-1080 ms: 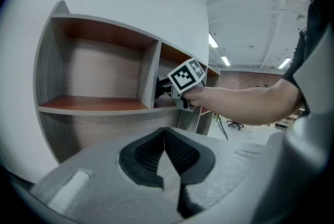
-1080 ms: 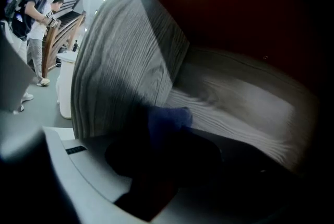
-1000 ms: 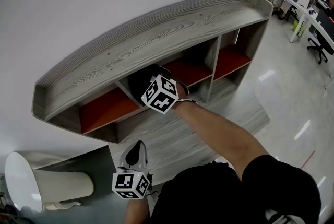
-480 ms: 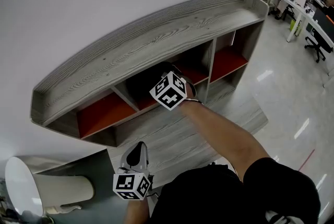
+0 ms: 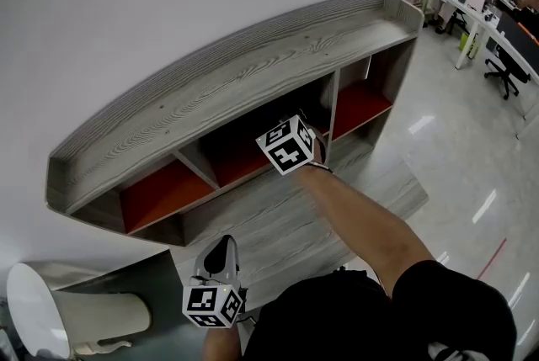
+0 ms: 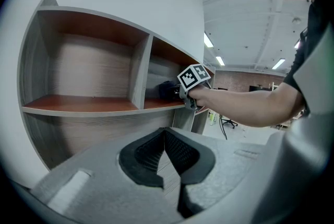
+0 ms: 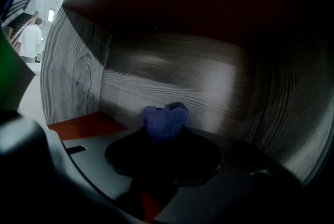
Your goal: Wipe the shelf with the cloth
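As the right claw [image 7: 163, 140] grips the cloth [image 7: 166, 118], it has slid rightward along the shelf [image 5: 236, 82] | left claw [image 6: 166, 137] closed, empty.

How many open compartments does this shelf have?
3: the left compartment, the middle compartment, where the right gripper holds the cloth, and the right compartment. Any below these would be hidden from the head view.

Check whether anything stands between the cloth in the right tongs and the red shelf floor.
Nothing visible does. The right tongs are shut on the blue cloth inside the compartment. The red shelf floor and the wooden back wall ahead show bare, though the floor directly under the tongs is hidden.
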Demonstrator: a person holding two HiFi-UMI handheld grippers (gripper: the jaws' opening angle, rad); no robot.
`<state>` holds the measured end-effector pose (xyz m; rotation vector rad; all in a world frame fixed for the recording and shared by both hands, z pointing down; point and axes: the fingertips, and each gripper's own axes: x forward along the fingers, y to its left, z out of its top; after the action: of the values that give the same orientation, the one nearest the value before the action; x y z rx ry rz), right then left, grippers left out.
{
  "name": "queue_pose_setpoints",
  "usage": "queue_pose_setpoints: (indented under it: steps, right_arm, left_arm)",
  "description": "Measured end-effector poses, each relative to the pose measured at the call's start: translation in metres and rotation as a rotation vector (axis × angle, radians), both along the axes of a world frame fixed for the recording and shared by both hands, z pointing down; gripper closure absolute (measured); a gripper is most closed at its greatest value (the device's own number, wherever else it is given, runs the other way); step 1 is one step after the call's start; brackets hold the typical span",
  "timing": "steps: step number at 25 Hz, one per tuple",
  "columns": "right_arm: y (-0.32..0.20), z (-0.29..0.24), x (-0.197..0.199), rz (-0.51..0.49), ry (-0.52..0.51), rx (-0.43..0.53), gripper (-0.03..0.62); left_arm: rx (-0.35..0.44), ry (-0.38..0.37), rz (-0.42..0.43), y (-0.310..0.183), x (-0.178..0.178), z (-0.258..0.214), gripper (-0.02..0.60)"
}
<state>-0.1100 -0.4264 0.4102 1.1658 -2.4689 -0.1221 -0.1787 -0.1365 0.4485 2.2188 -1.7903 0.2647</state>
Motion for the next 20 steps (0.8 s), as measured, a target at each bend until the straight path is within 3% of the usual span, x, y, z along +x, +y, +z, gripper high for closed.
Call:
queue_pose_setpoints:
  steps: [9,20]
  right_arm:
    - [-0.020,0.001,0.042,0.152,-0.102,-0.050,0.448]
    - [-0.026,-0.002,0.057,0.207,-0.154,-0.045,0.448]
  left_arm:
    - [0.003,0.005,0.007,-0.002,0.001,0.001,0.572]
    - [0.003,0.002,0.001,0.000,-0.002,0.001,0.572]
